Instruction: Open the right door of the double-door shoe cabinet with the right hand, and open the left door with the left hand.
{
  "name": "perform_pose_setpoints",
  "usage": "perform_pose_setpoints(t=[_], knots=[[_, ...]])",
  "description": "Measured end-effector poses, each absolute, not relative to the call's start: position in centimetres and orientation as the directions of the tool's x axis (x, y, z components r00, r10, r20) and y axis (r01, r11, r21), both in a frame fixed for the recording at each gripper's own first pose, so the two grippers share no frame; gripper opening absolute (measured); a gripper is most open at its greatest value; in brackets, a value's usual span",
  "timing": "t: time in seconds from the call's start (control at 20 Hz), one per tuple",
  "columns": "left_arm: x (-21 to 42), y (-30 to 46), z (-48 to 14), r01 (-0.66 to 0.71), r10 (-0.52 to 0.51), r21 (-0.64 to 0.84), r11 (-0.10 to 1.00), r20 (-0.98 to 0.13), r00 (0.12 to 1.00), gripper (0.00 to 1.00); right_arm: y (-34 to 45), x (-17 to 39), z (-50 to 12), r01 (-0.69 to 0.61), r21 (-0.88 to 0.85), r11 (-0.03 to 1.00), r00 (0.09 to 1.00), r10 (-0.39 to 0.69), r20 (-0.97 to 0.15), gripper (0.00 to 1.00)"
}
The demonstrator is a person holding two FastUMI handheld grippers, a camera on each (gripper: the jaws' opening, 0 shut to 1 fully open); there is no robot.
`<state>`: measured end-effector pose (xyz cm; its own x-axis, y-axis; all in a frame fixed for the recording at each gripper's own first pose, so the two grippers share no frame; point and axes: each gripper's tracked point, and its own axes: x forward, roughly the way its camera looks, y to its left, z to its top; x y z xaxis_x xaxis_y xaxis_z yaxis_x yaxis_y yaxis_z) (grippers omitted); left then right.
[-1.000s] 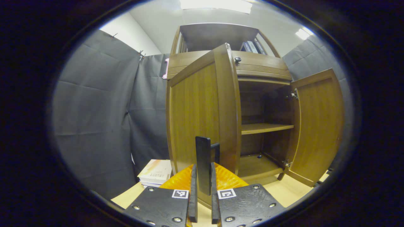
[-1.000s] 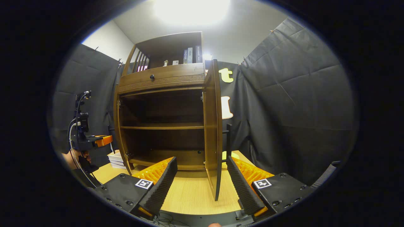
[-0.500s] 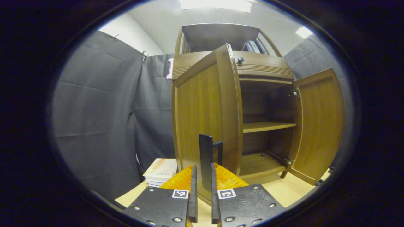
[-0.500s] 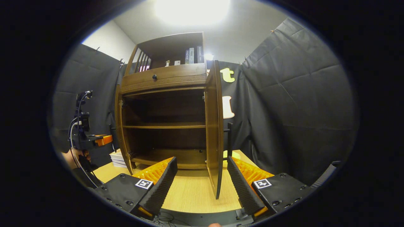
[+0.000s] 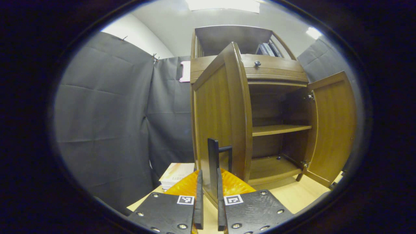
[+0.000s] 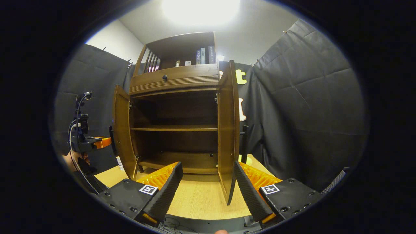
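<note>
The wooden shoe cabinet (image 6: 175, 76) stands with both doors swung out and its inner shelf (image 6: 175, 128) bare. In the left gripper view the left door (image 5: 214, 113) faces me edge-on, and my left gripper (image 5: 209, 172) is shut on its black bar handle (image 5: 213, 156). The right door (image 5: 331, 126) hangs open at the far right. In the right gripper view my right gripper (image 6: 208, 165) is open, a short way in front of the right door (image 6: 227, 130), touching nothing. That door's handle (image 6: 244, 143) sticks out behind it. The left door (image 6: 122, 130) and the left gripper (image 6: 94, 143), held by a hand (image 6: 74, 159), are at the left.
A stack of books (image 5: 177, 174) lies beside the cabinet behind the left door. More books (image 6: 203, 56) stand on the open top shelf above a drawer with a knob (image 6: 164, 77). Black cloth walls close in on both sides. Light wood floor (image 6: 198, 198) lies before the cabinet.
The left door has swung further open, with the left gripper still shut on its handle. The right gripper stays open and has shifted slightly, so the right door's inner face shows more.
</note>
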<state>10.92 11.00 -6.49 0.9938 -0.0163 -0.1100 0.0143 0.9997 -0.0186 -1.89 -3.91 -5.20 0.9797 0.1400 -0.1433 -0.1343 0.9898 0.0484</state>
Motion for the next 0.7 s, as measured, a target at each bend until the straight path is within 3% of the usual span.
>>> perform_pose_setpoints(t=[0.6, 0.7], knots=[[10.2, 12.1, -6.9, -0.083, 0.081, -0.011, 0.997, -0.112, 0.990, 0.21, -2.4, -0.8, -5.4, -0.172, 0.048, 0.984, 0.973, 0.178, -0.150, 0.99], [10.3, 12.8, -6.5, -0.114, 0.115, 0.009, 0.993, -0.096, 0.989, 0.16, -2.1, -0.8, -5.3, -0.178, 0.052, 0.983, 0.972, 0.184, -0.148, 1.00]])
